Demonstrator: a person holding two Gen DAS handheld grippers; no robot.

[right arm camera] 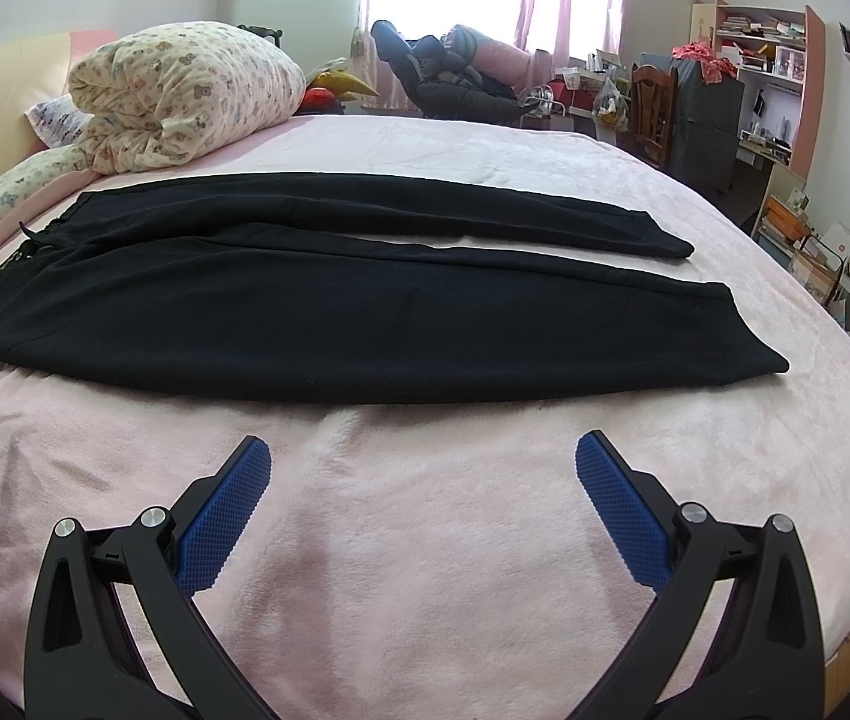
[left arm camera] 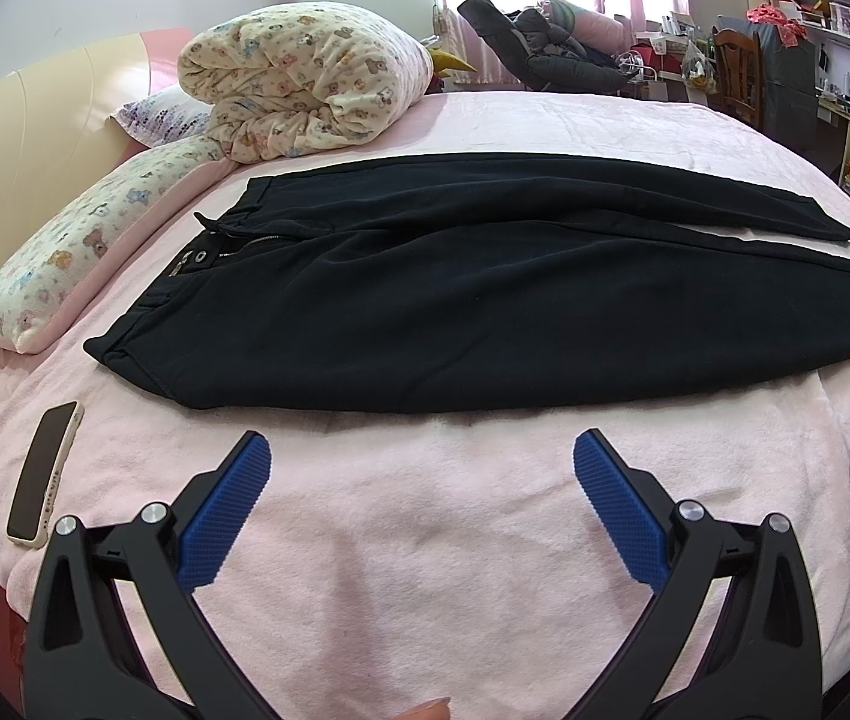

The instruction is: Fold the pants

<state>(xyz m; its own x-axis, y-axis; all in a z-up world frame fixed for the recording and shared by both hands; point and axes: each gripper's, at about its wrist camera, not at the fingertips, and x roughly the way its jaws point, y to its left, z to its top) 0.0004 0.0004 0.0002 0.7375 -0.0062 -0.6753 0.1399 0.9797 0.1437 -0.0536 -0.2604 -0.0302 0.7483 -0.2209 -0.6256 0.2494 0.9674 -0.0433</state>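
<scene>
Black pants (left arm camera: 454,300) lie flat across the pink bed, waistband to the left and both legs stretched to the right; they also show in the right wrist view (right arm camera: 365,312). The two legs lie side by side with a narrow gap near the cuffs. My left gripper (left arm camera: 422,462) is open and empty, above the blanket just short of the pants' near edge, toward the waist end. My right gripper (right arm camera: 423,462) is open and empty, just short of the near leg, toward the cuff end.
A phone (left arm camera: 44,474) lies on the pink blanket (left arm camera: 425,570) at the near left. A rolled floral quilt (left arm camera: 305,90) and pillows (left arm camera: 65,264) sit at the headboard end. A chair and cluttered shelves (right arm camera: 754,72) stand beyond the bed's far right.
</scene>
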